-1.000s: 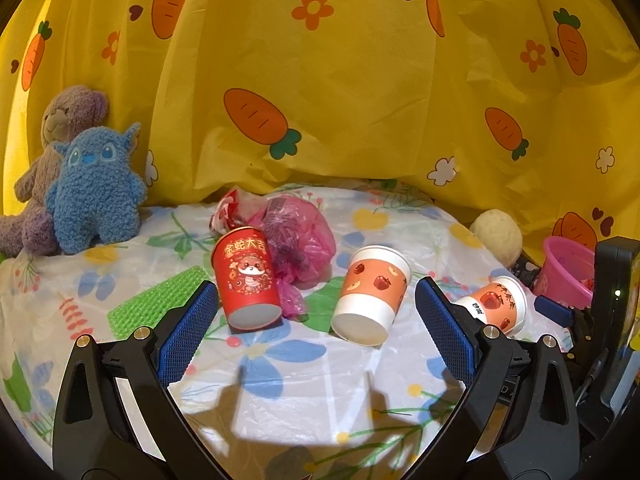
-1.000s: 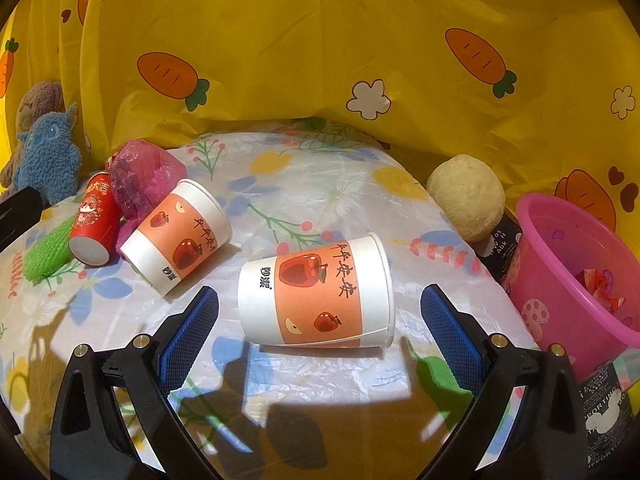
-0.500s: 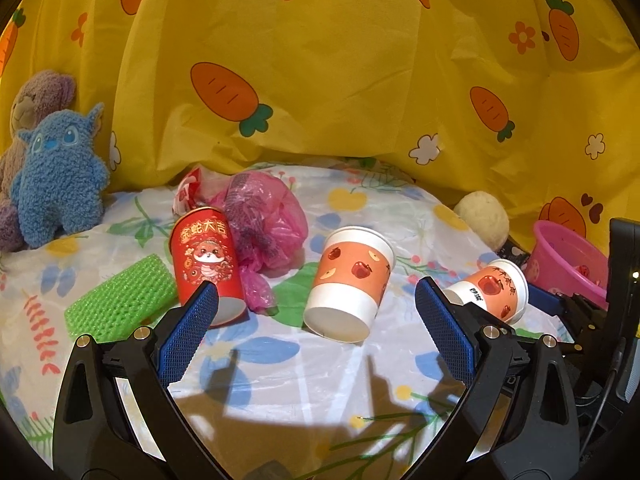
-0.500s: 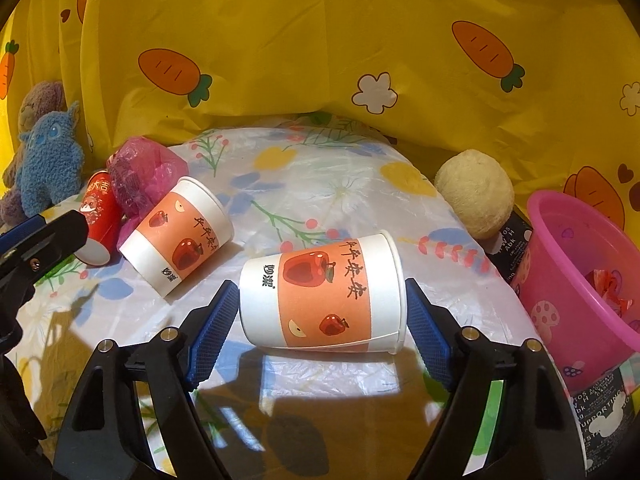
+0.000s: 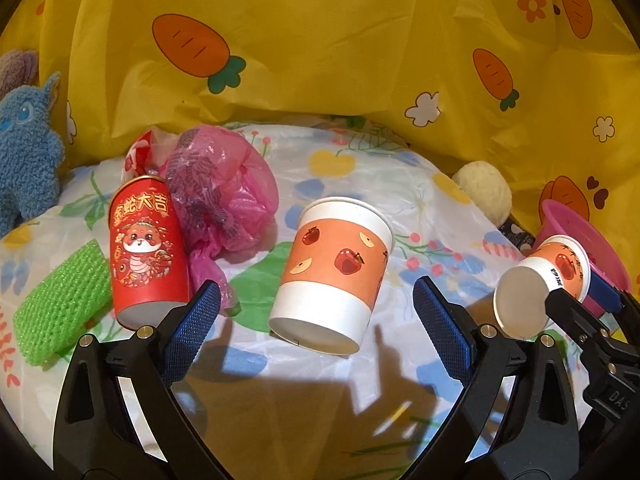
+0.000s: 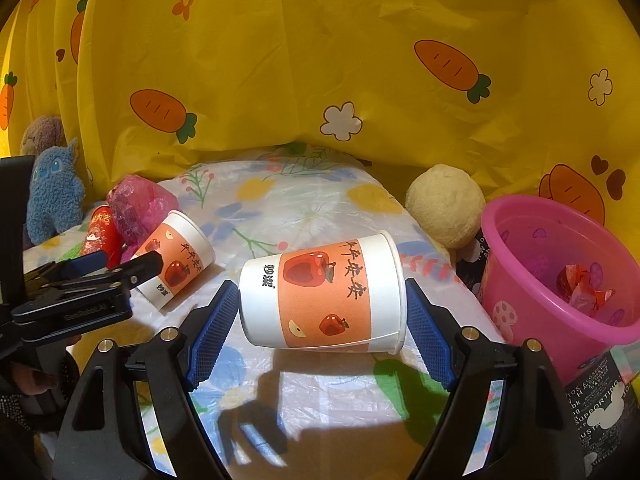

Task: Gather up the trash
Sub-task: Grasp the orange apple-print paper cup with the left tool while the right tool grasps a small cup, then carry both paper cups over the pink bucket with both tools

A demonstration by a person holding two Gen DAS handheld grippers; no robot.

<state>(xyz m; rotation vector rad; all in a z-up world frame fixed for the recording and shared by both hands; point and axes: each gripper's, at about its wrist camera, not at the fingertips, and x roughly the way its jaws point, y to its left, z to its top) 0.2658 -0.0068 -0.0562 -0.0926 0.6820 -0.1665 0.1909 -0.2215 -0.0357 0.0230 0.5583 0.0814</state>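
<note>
Since half a second ago the right gripper (image 6: 318,332) has closed its jaws on the apple-print paper cup (image 6: 324,300), lifting it beside the pink bucket (image 6: 560,280). Only the left view shows its white bottom. Left gripper (image 5: 316,330), jaws released, hovers before a second cup (image 5: 332,276) on the tabletop (image 5: 360,184).

A yellow carrot-print curtain (image 6: 320,80) hangs behind a floral plastic tablecloth (image 6: 312,208).
</note>
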